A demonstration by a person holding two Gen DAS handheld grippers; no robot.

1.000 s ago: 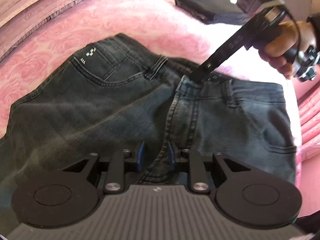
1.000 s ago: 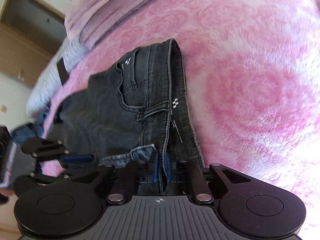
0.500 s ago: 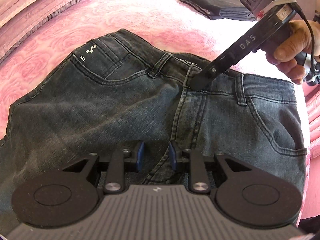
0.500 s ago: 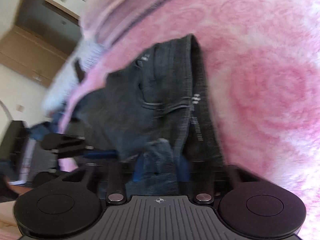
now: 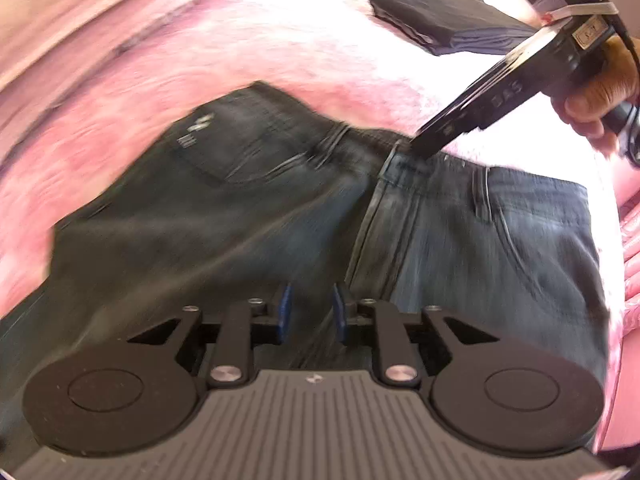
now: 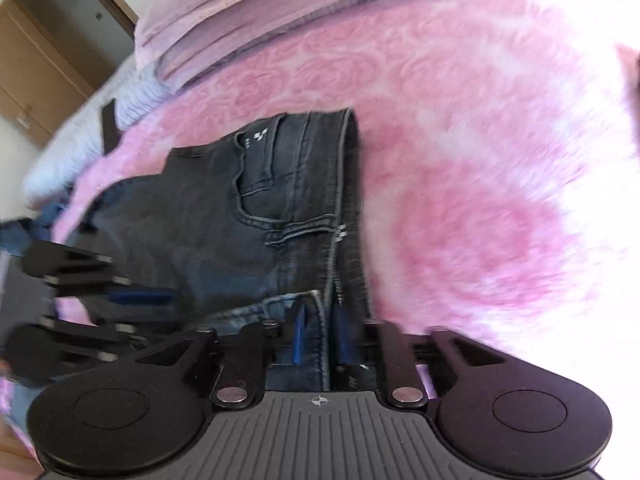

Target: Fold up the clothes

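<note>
Dark grey jeans [image 5: 240,220] lie spread on a pink bed cover [image 5: 280,60], back pocket on the left and front pocket on the right. My left gripper [image 5: 311,312] sits at the crotch, its blue pads a little apart with the seam fold of denim pinched between them. My right gripper [image 6: 320,334] is at the middle of the waistband, with the band and fly edge clamped between its pads. Its tip [image 5: 416,146] also shows in the left wrist view, held by a hand [image 5: 592,96]. In the right wrist view the jeans [image 6: 208,208] stretch away and the left gripper [image 6: 132,296] shows at the left edge.
A folded stack of dark clothes [image 5: 448,24] lies on the bed behind the waistband. A rolled pink blanket [image 6: 260,8] runs along the far side. A small dark flat object [image 6: 109,124] lies near the bed edge, with a wooden wardrobe [image 6: 40,60] beyond.
The right gripper's pads spread wide half a second ago and have closed in on the waistband again. Both views have swung and blurred, and the waistband has shifted slightly. The left pads kept their gap.
</note>
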